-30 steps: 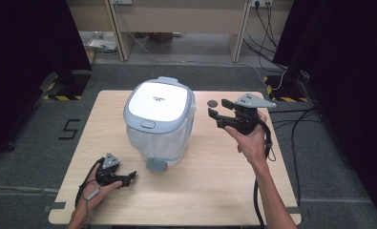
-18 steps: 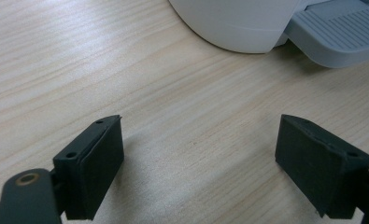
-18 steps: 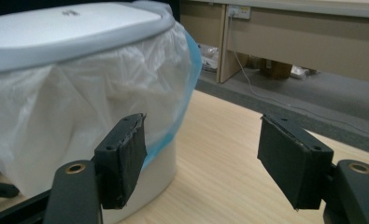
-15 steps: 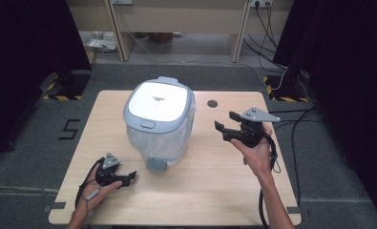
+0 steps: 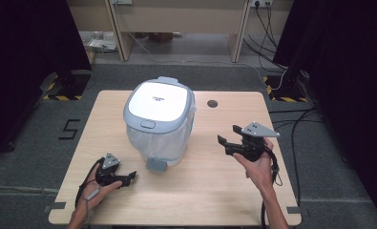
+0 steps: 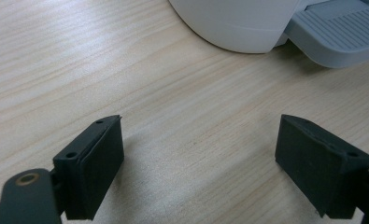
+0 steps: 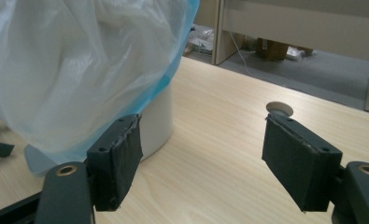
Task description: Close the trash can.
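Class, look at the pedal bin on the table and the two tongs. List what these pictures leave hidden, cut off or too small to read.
- Inside of the bin: high view, its closed lid covers it.
- Marking on the lid: high view, too small to read.
- Pedal: left gripper view, cut off by the top and right edges.
- Bin body: right gripper view, the liner bag drapes over most of it.
- Table underside: hidden throughout.

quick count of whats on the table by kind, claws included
pedal bin with a plastic liner: 1
handheld claw: 2, left claw and right claw, both open
cable hole in the table top: 1
total: 4
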